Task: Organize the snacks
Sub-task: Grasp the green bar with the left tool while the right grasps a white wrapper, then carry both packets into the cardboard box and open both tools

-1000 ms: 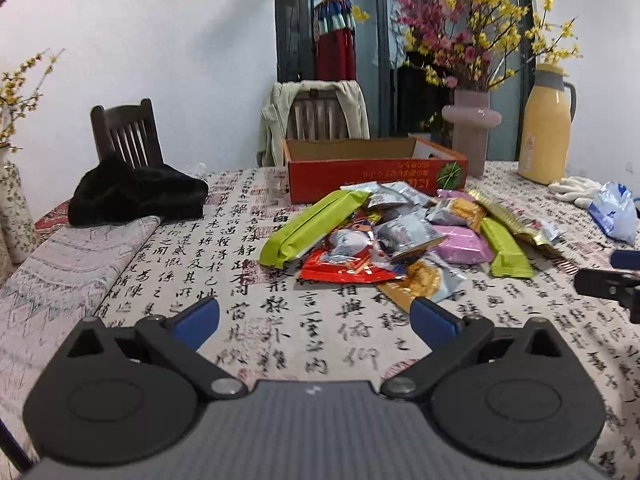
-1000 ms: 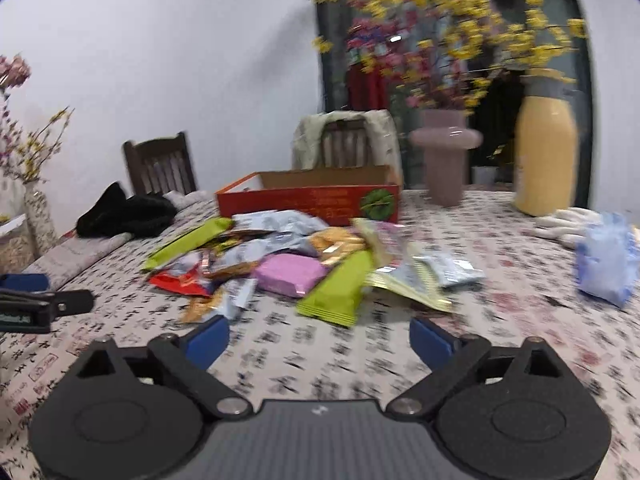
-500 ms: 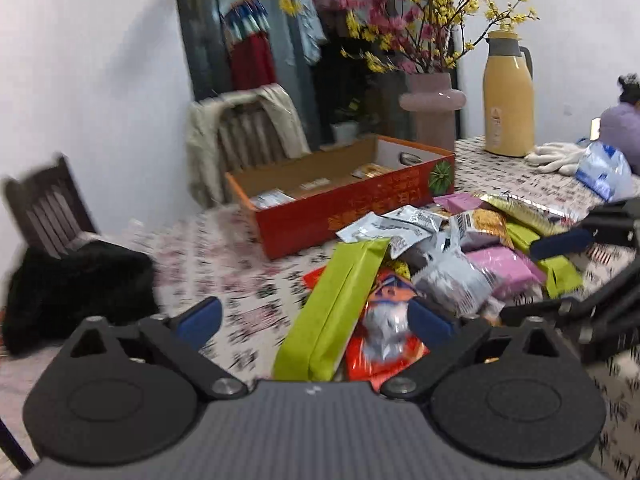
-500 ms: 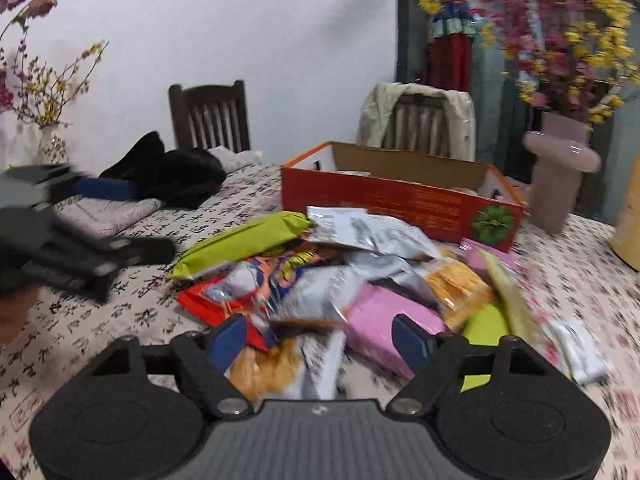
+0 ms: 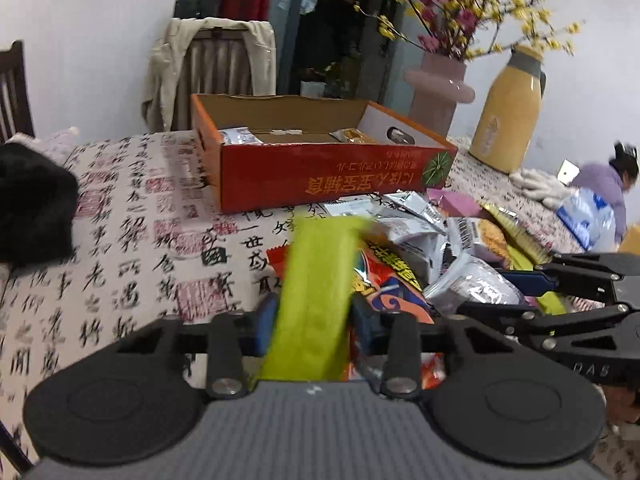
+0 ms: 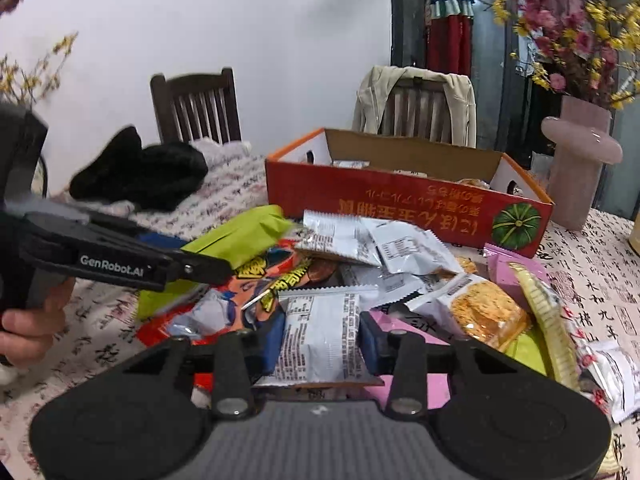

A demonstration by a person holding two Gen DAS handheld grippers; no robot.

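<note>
A surface (image 5: pixel 132 216) covered by a calligraphy-print cloth is seen, with an open red box (image 5: pixel 320 176) set toward its far side and a few packets lying inside. In front of the box, a heap of snacks (image 6: pixel 400 264) is spread. The long green packet (image 5: pixel 316 296) at the heap's left edge is clamped by the left claw (image 5: pixel 314 322), which is fully closed on it. A white packet (image 6: pixel 320 336) is pinched between the pads of the right claw (image 6: pixel 322 340), whose jaws are closing.
</note>
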